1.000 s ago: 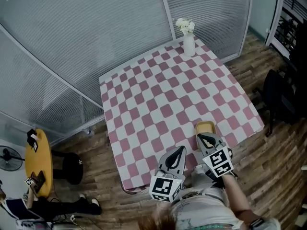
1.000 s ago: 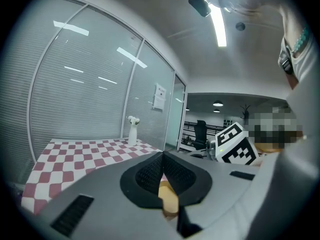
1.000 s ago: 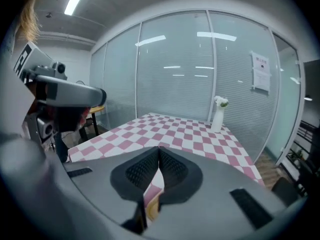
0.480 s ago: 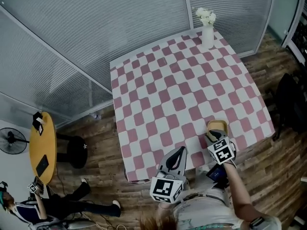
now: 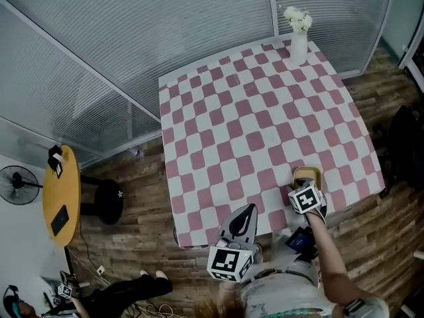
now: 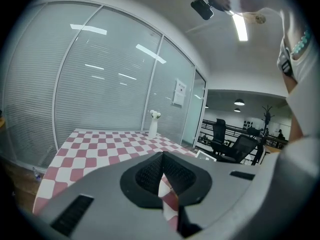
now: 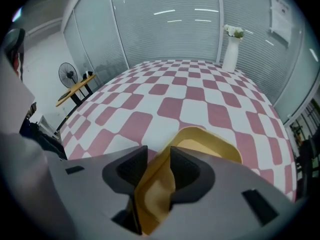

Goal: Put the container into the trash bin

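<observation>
The tablecloth (image 5: 265,111) is checked in dusty pink and white. The container (image 5: 307,175) is a plain mustard yellow. The vase (image 5: 299,46) and its flowers (image 5: 298,17) are white. The blinds (image 5: 132,45) are pale grey — finely lined. The floor (image 5: 132,257) is brown, streaked plank by plank; the round side table (image 5: 61,197) is yellow, the stool (image 5: 106,201) black.

The yellow container (image 7: 200,143) looks like thin, smooth plastic; the checked tablecloth (image 5: 252,124) is matt cloth; the floor (image 5: 139,238) is wood plank.
</observation>
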